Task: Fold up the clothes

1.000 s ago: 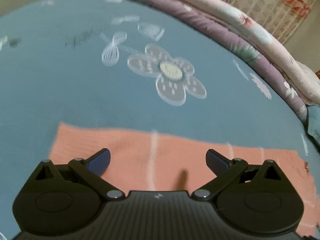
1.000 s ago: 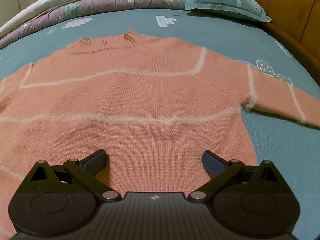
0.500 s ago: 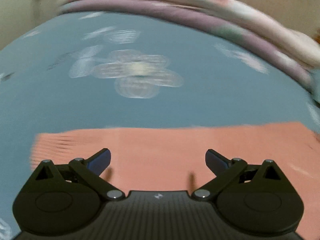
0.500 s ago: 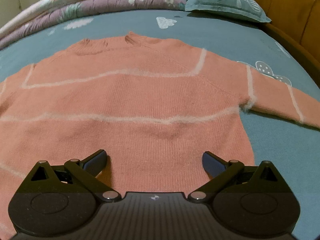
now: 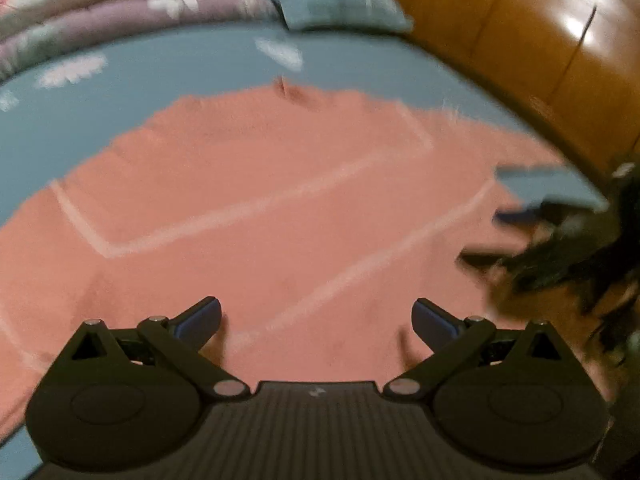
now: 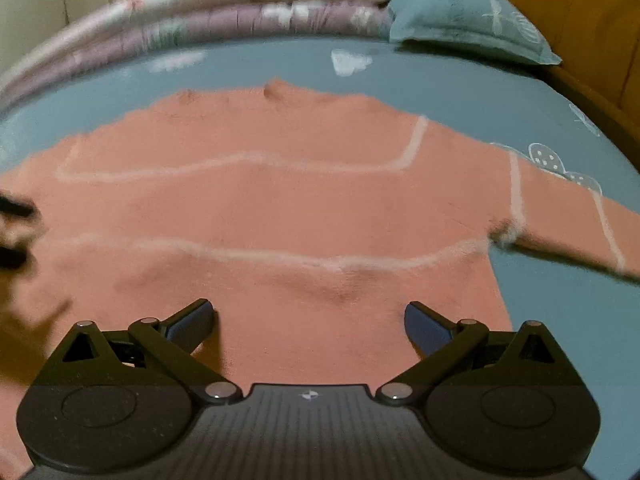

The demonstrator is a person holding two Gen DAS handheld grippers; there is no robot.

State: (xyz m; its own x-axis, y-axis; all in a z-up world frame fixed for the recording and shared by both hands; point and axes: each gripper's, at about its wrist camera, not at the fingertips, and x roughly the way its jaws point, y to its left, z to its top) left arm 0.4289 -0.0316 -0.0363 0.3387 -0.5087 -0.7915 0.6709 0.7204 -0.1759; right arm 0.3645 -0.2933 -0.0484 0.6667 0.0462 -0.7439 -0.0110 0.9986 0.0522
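While a second ago aimed past the sleeve at the sheet, swung round — left gripper point(image 5: 316, 316) now over the sweater point(image 6: 280, 208), spread flat below the pillow point(image 6: 468, 20). Both released; right gripper point(image 6: 308, 318) near the hem. Folding not yet begun.

blue-sheeted bed point(image 6: 460, 92) under flat pink sweater point(image 6: 280, 208), pillow point(image 6: 468, 20), folded quilts point(image 6: 200, 12)

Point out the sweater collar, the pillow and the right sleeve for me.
sweater collar point(image 6: 276, 90), right wrist view, on the ribbed neck edge.
pillow point(image 6: 468, 20), right wrist view, on its teal face.
right sleeve point(image 6: 560, 204), right wrist view, between its two pale stripes.
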